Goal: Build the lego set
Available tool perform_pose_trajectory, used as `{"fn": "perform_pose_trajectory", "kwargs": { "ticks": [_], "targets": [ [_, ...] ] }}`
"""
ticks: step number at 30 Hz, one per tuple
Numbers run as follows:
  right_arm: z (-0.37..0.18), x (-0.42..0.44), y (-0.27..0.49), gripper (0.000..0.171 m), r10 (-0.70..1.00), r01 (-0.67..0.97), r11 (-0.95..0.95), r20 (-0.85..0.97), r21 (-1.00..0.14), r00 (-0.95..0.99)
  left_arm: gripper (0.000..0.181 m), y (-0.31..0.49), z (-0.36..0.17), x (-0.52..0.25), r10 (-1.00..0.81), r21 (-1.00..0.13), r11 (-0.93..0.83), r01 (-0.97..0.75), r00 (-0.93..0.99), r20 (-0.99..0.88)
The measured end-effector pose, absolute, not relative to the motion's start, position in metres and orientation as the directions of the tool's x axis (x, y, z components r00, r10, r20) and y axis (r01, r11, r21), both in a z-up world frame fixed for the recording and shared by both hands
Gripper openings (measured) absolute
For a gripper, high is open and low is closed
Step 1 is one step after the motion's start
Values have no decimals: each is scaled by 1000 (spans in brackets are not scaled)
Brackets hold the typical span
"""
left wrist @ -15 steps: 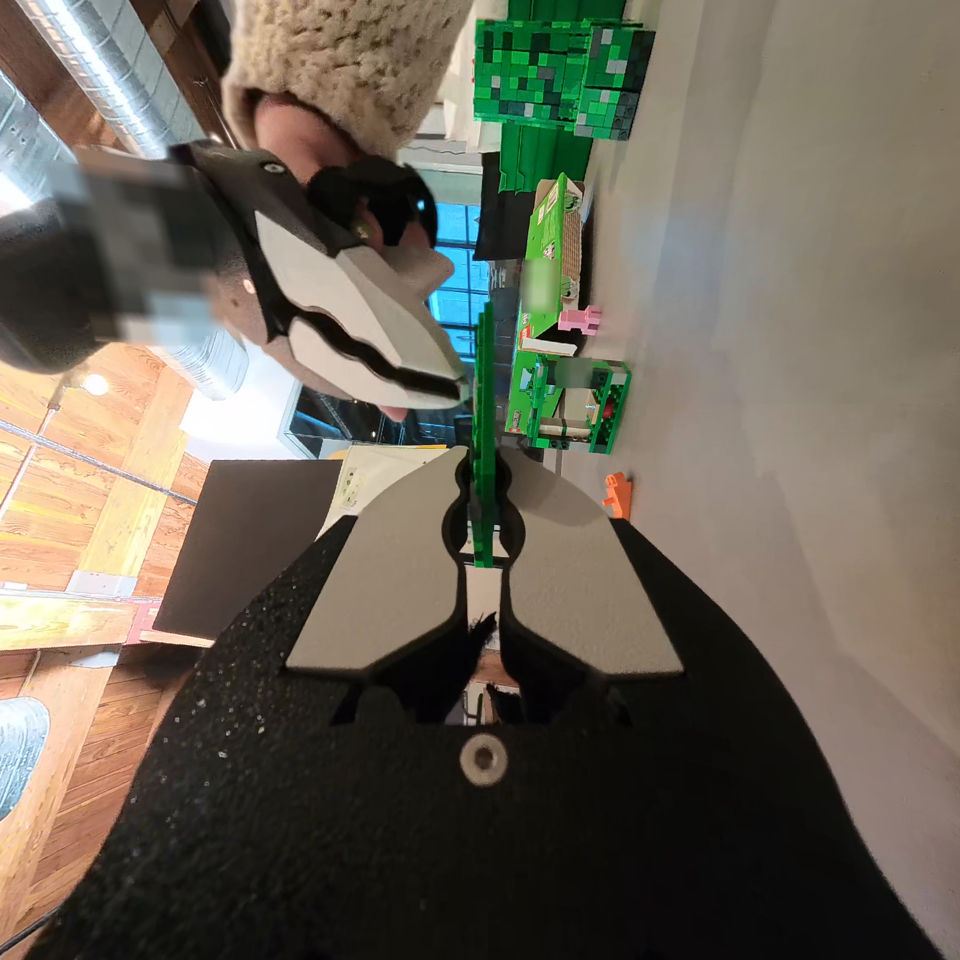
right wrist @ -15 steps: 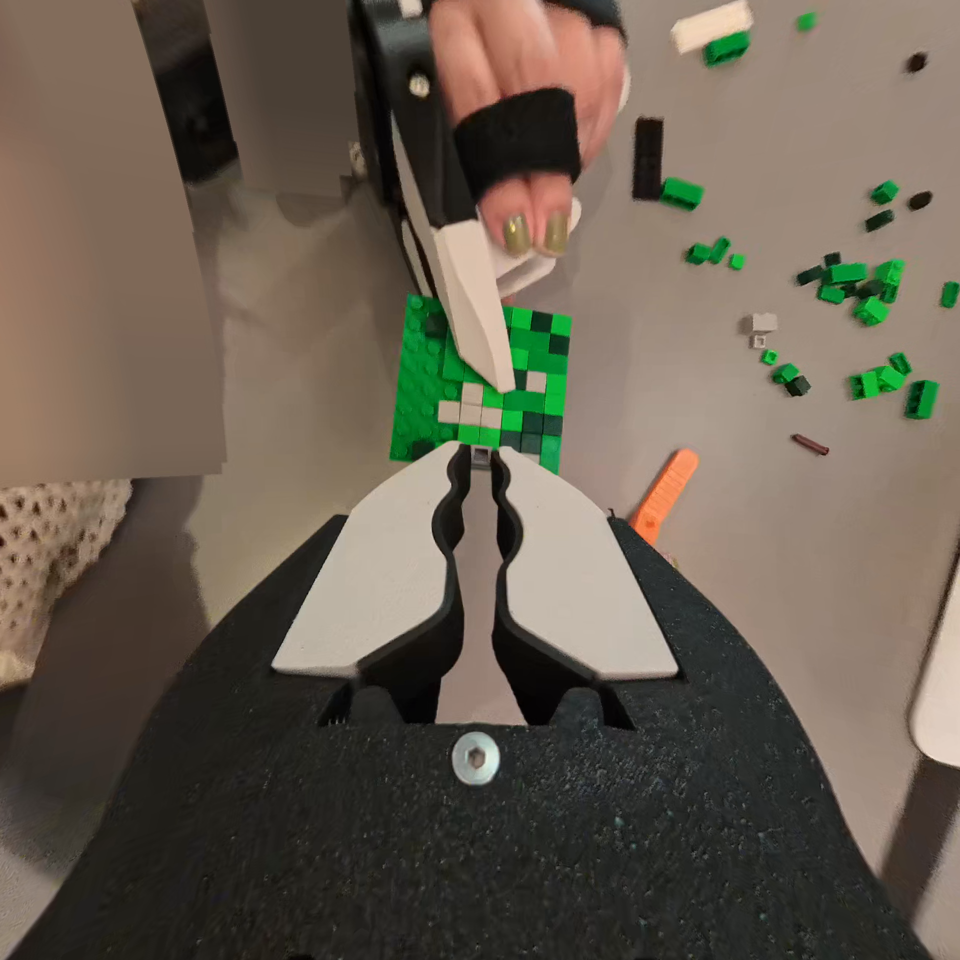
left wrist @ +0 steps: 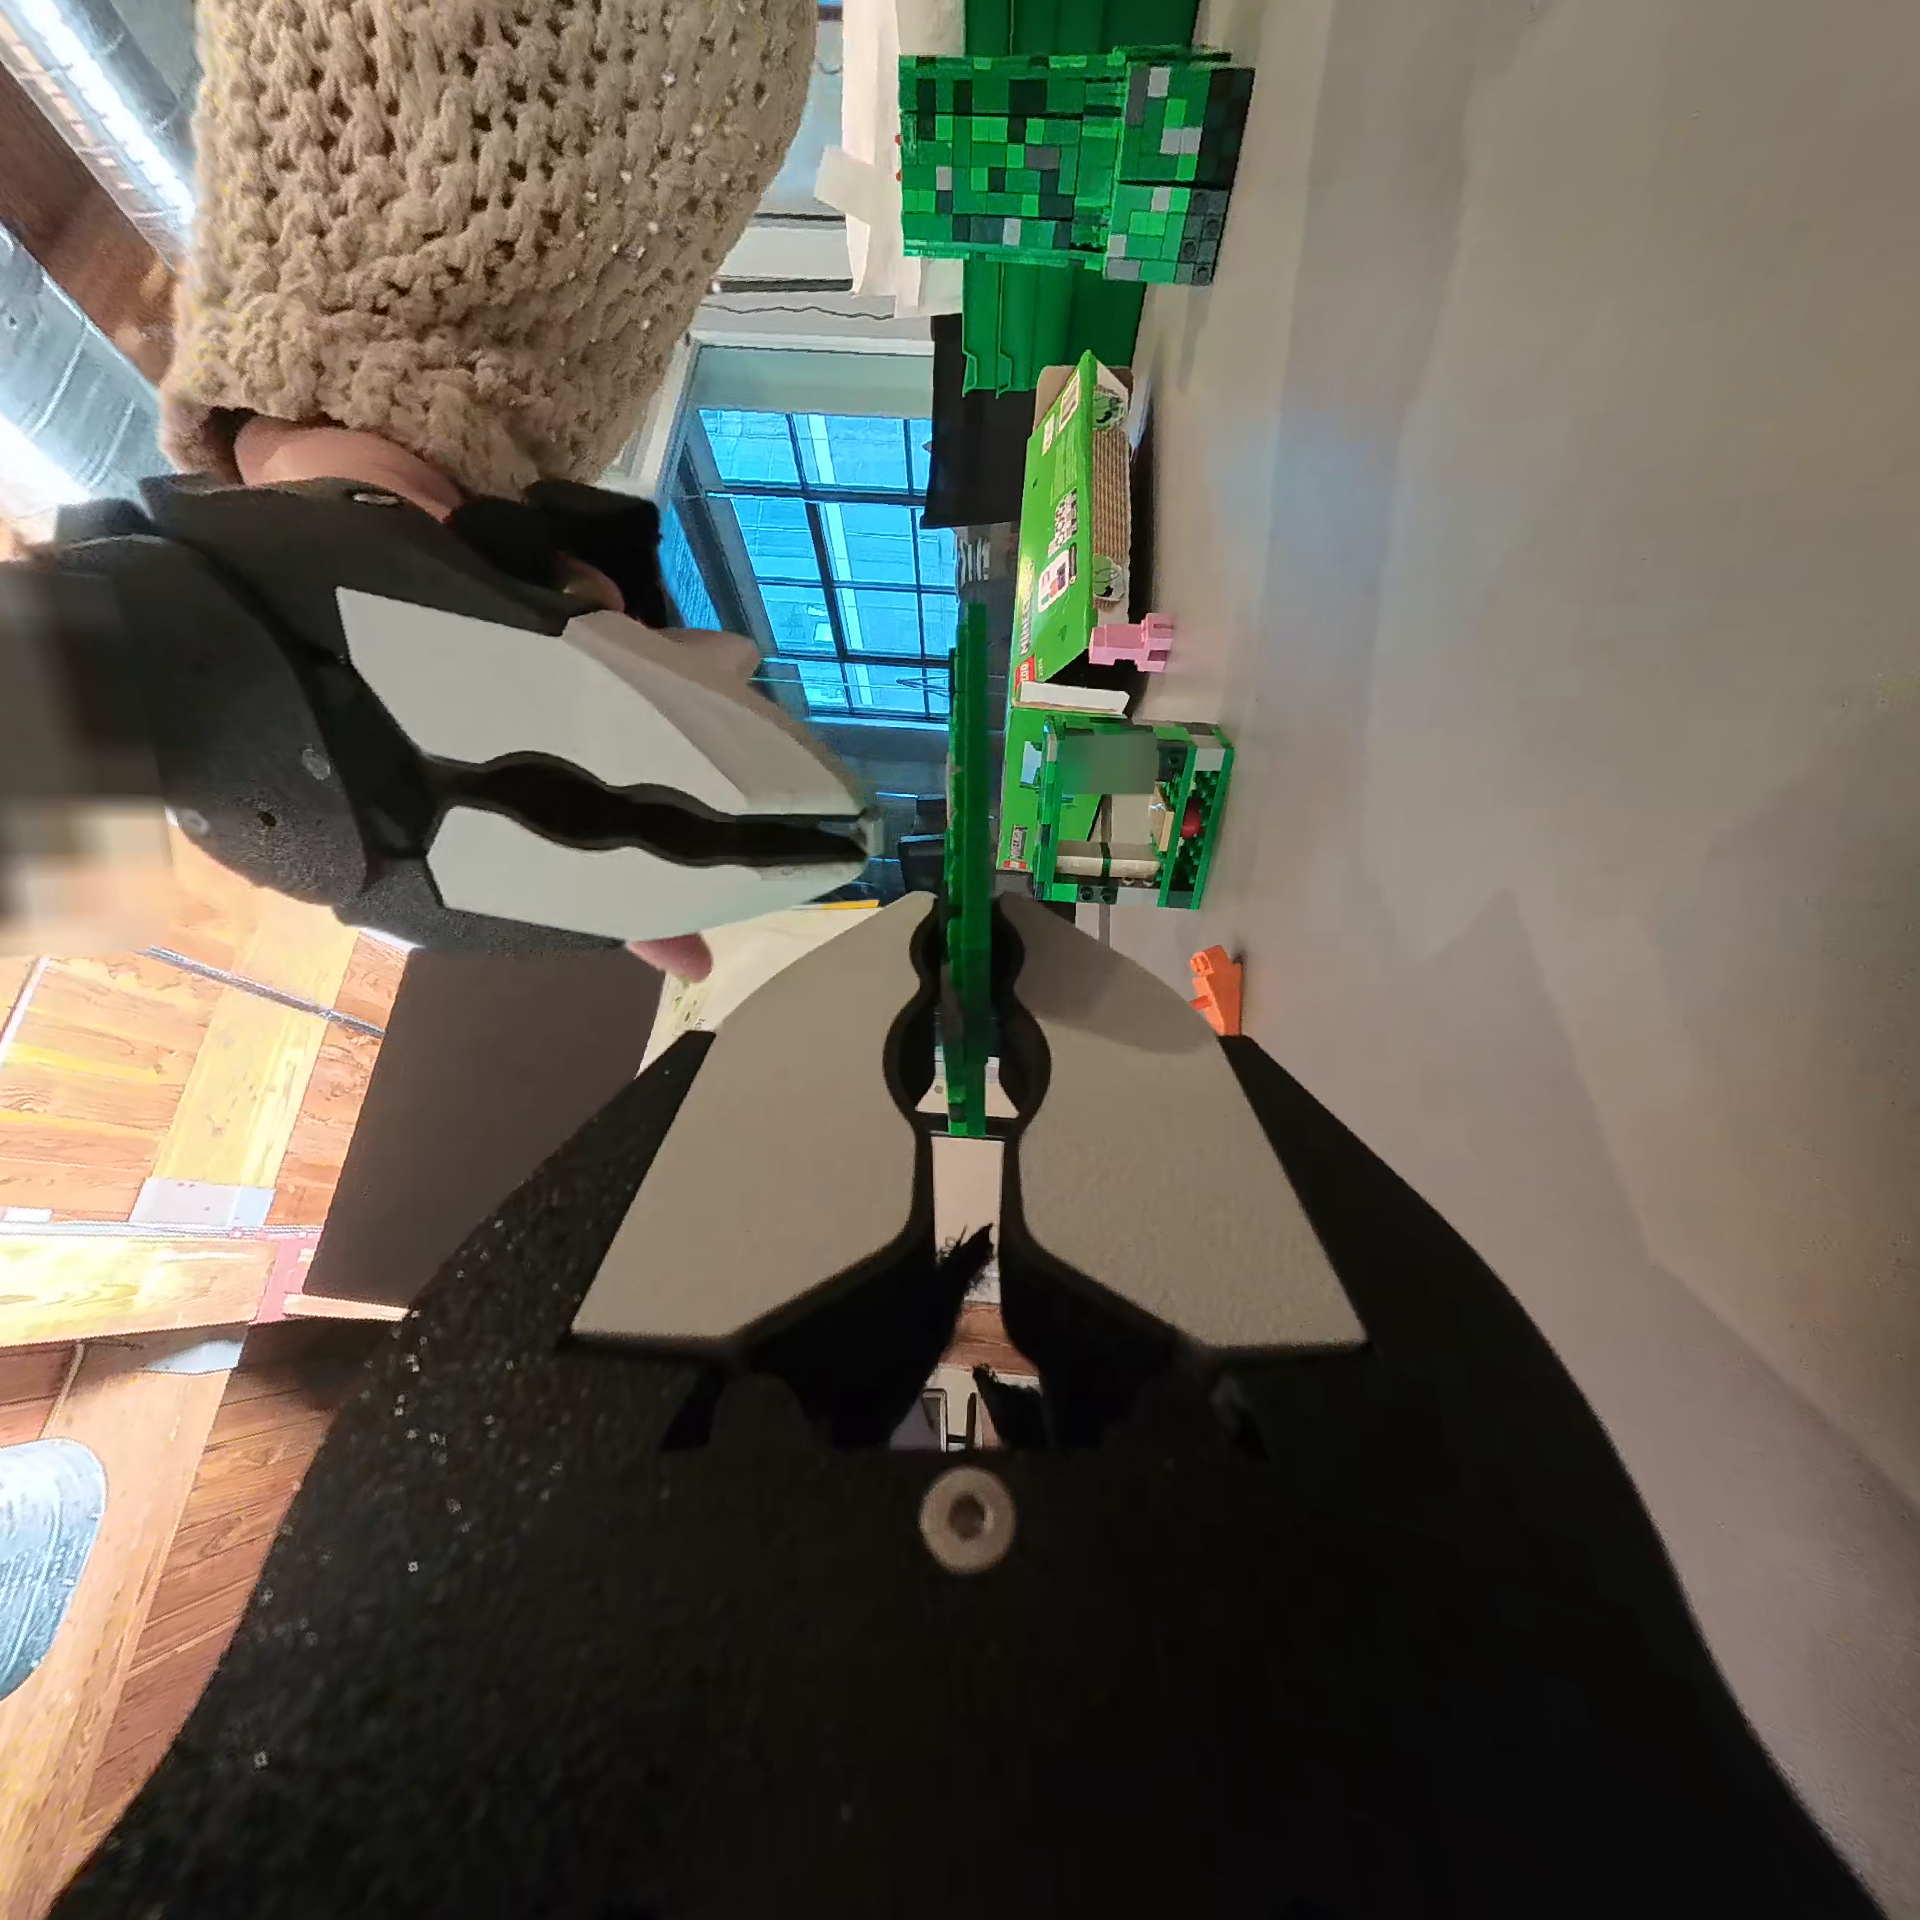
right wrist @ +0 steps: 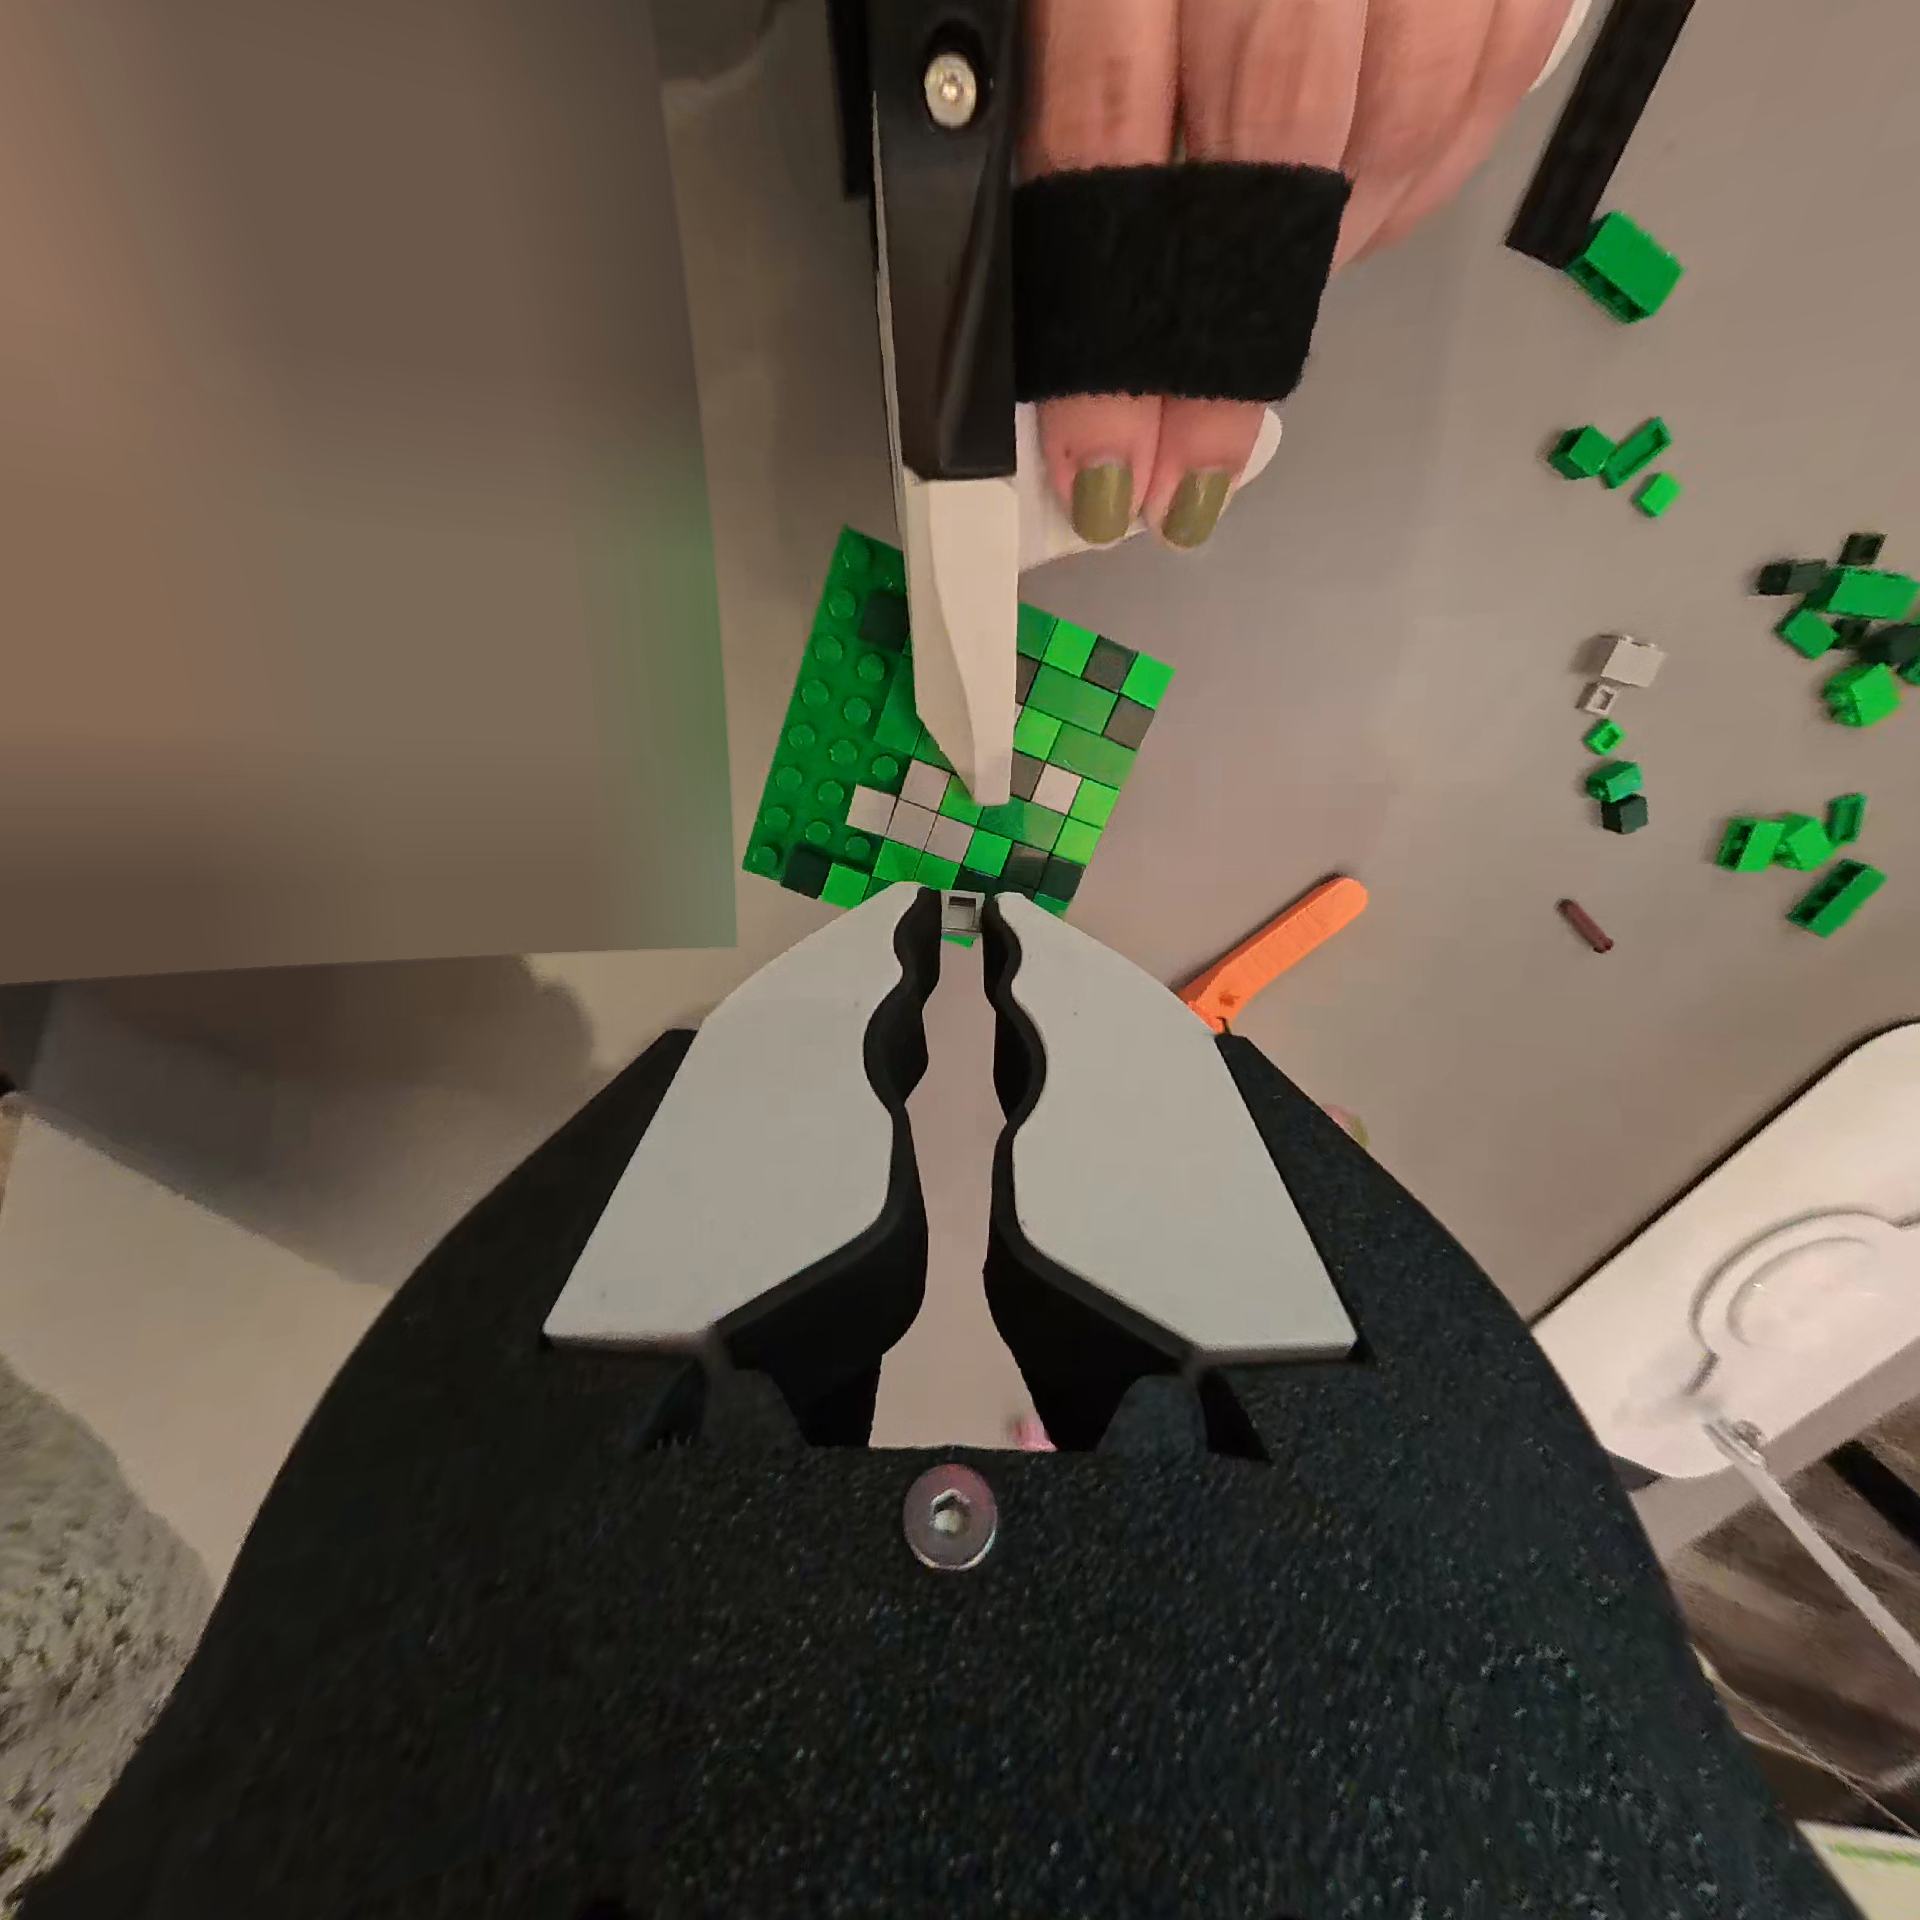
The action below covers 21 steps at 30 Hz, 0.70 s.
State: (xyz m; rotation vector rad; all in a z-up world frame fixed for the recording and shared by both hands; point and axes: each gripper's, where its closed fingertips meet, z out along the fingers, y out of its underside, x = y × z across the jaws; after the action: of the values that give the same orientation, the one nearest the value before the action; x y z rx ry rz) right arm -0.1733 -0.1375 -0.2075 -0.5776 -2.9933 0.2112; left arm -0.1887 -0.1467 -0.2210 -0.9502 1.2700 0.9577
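My left gripper (left wrist: 966,1023) is clamped on the edge of the green plate (right wrist: 831,717), holding it off the table (left wrist: 1558,727) with its tiled face towards my right gripper (right wrist: 961,914). That gripper pinches a small grey tile (right wrist: 963,911) at its tips, at 6 o'clock of the plate. I judge the plate light and stiff, yet thin: pressing far from the clamped edge will likely lever it, so I support it close to the pressing point. The tile is tiny and smooth (likely to slip or twist); I grip its side walls only. Loose green bricks (right wrist: 1839,644) lie at 3 o'clock, an orange brick separator (right wrist: 1278,935) nearer.
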Motion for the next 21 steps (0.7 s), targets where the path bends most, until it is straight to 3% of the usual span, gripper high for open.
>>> {"fn": "perform_pose_trajectory", "kwargs": {
  "ticks": [6,15,21],
  "targets": [
    [-200,-176,-140,7,332,318,938,92,-135,-939,6,-146,-222,-189,42,-41,321,-946,57,-998],
    [-190,-177,-144,15,332,300,933,149,-200,-931,6,-147,-221,-189,43,-49,319,-946,66,-997],
    [-196,-172,-141,15,450,371,845,137,-386,-882,6,-147,-220,-189,46,-54,320,-946,72,-996]
  ]
}}
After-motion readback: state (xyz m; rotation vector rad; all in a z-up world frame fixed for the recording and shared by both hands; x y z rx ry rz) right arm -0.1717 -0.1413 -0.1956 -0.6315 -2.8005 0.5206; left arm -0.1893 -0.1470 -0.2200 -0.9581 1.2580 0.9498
